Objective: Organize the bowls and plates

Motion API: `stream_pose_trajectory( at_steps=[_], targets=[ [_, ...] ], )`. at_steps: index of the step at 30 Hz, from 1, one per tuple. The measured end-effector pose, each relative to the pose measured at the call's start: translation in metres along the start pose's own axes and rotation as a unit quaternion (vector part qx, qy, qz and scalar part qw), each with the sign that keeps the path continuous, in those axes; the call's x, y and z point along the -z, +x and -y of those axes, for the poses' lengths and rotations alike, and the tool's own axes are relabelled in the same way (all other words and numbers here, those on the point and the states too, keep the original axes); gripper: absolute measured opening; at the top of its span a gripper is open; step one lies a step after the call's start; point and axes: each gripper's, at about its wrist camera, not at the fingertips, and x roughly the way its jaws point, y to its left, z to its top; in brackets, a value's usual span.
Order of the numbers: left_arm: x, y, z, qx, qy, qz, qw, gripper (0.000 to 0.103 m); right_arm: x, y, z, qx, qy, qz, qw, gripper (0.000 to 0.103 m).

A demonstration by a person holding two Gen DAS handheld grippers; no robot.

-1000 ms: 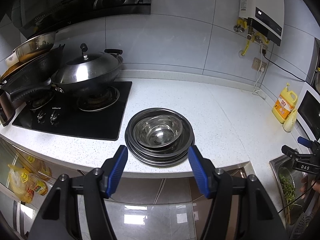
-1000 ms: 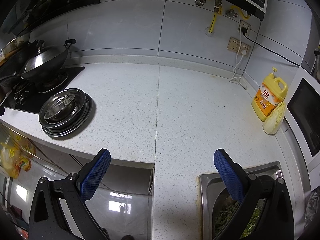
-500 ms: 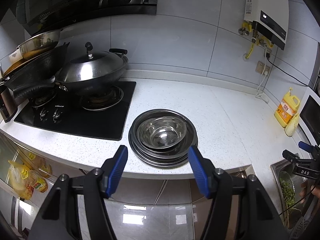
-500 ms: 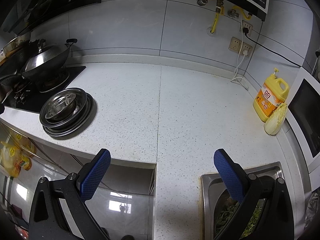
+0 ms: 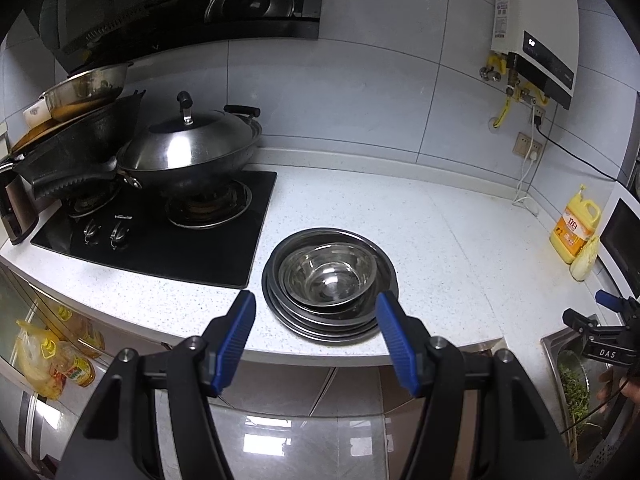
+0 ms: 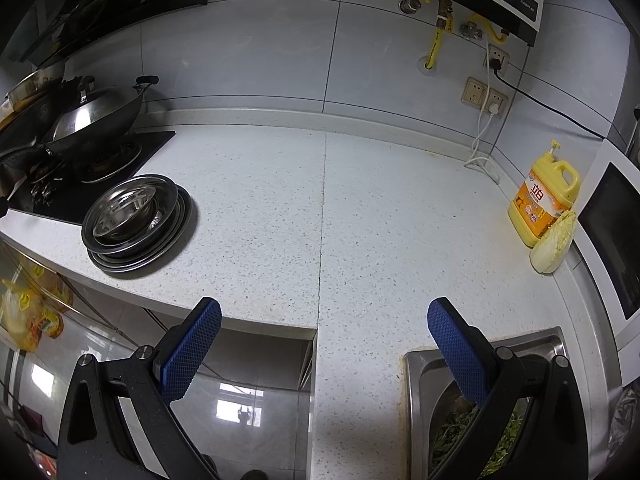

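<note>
A stack of steel plates (image 5: 320, 322) with nested steel bowls (image 5: 328, 276) on top sits on the white counter, right of the hob. It also shows in the right wrist view (image 6: 134, 224) at the left. My left gripper (image 5: 316, 312) is open and empty, just in front of the stack near the counter's front edge. My right gripper (image 6: 324, 320) is open and empty, over the counter's front edge to the right of the stack, beside the sink.
A black hob (image 5: 160, 232) carries a lidded wok (image 5: 192, 148) and a dark pan (image 5: 68, 156). A yellow detergent bottle (image 6: 544, 196) and a cabbage piece (image 6: 554, 244) stand at the far right. A sink (image 6: 424, 364) holds a bowl of greens (image 6: 460, 436).
Both grippers have drawn back and risen slightly; the stack sits a little farther from the left gripper. Jaws stay open. Nothing on the counter moved.
</note>
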Motion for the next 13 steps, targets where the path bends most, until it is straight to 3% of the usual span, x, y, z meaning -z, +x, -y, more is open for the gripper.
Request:
stream_pose_trajectory(
  at_steps=[13],
  targets=[
    [0.0010, -0.0024, 0.0045, 0.006, 0.011, -0.007, 0.9999, 0.061, -0.0003, -0.0021, -0.0006, 0.001, -0.001, 0.001, 1.000, 0.102]
  ],
)
